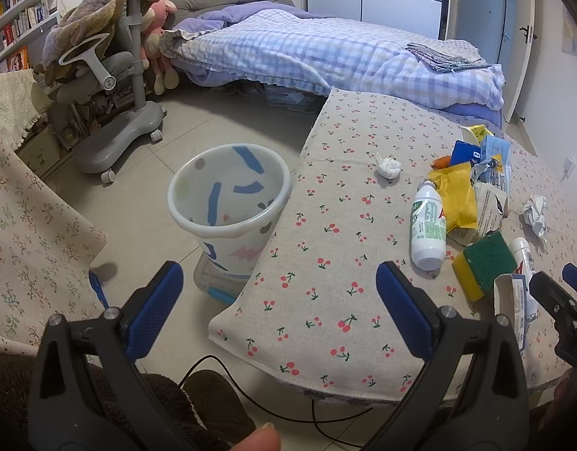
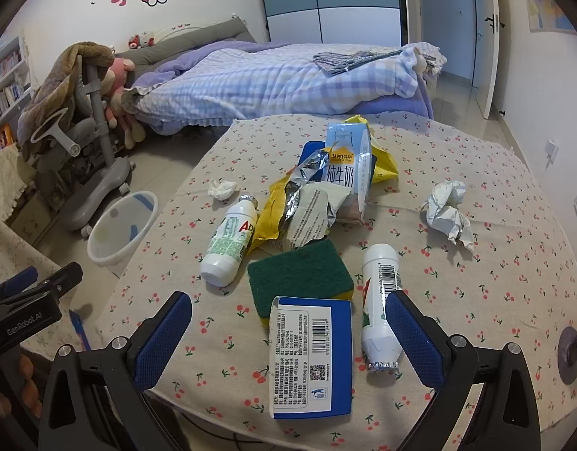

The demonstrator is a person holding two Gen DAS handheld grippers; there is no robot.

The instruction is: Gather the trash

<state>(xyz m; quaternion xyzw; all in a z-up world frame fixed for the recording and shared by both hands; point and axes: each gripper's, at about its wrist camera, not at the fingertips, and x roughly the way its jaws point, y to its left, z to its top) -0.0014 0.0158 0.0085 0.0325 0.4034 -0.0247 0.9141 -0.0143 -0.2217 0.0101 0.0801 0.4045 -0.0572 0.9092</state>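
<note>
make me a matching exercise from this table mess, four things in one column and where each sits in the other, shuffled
Things:
1. bin
2. sponge
3. crumpled paper
4. blue box

Places:
a. nearest table edge, between the right gripper's fingers
b. floor, left of table
c. table's right side, apart from the pile
d. just behind the blue box

Pairs: 1-b, 2-d, 3-c, 4-a

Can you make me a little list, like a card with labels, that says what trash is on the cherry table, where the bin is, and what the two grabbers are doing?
table: cherry-print cloth
trash: blue box, two white bottles, milk carton, yellow wrapper, crumpled paper, tissue wad
also there: green sponge
bin: trash can on the floor left of the table, looks empty
left gripper: open, holding nothing
right gripper: open, blue box between its fingers, not gripped
</note>
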